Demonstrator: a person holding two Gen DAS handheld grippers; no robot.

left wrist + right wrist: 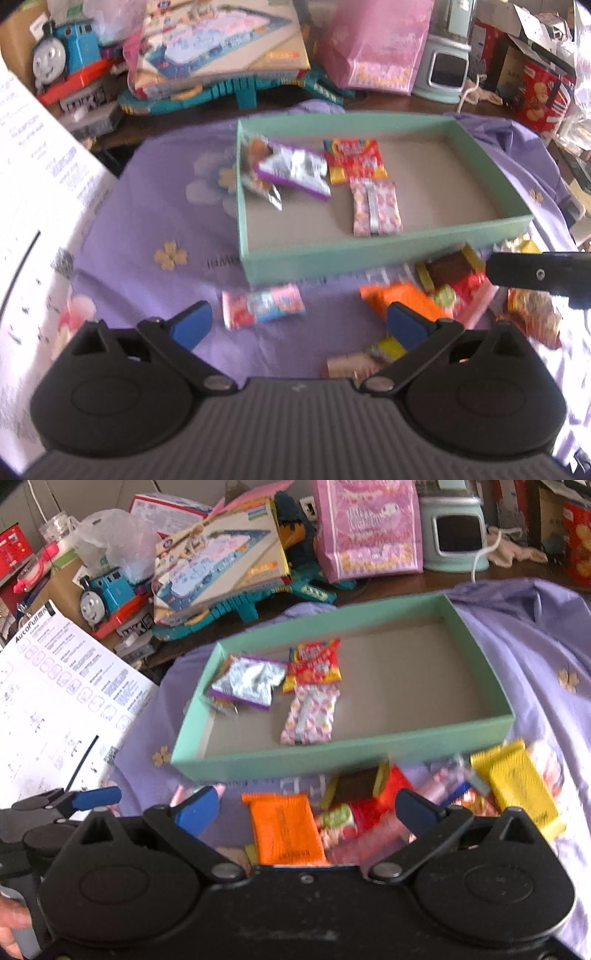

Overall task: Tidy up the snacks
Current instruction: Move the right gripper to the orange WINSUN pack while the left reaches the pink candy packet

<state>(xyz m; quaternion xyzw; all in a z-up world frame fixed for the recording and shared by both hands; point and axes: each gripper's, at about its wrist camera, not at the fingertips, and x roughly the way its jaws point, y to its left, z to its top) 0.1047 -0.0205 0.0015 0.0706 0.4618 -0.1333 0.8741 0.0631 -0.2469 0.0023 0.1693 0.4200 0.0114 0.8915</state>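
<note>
A mint-green box [369,254] [258,766] lies on the purple cloth with several snack packets inside: a silver-purple one [295,168] [251,681], a red-yellow one [354,158] [314,662] and a pink-white one [375,206] [312,714]. In front of the box lie loose snacks: a pink-blue packet [264,304], an orange packet [402,295] [282,825], a brown bar [358,782] and a yellow packet [517,786]. My left gripper [299,321] is open above the cloth near the pink-blue packet. My right gripper [306,808] is open over the orange packet, holding nothing.
Toys, a blue train [107,587], a puzzle box [218,40], a pink bag [369,528] and a small appliance [443,62] crowd the back. A white instruction sheet [55,694] lies left. The right gripper's body [539,275] reaches in from the right.
</note>
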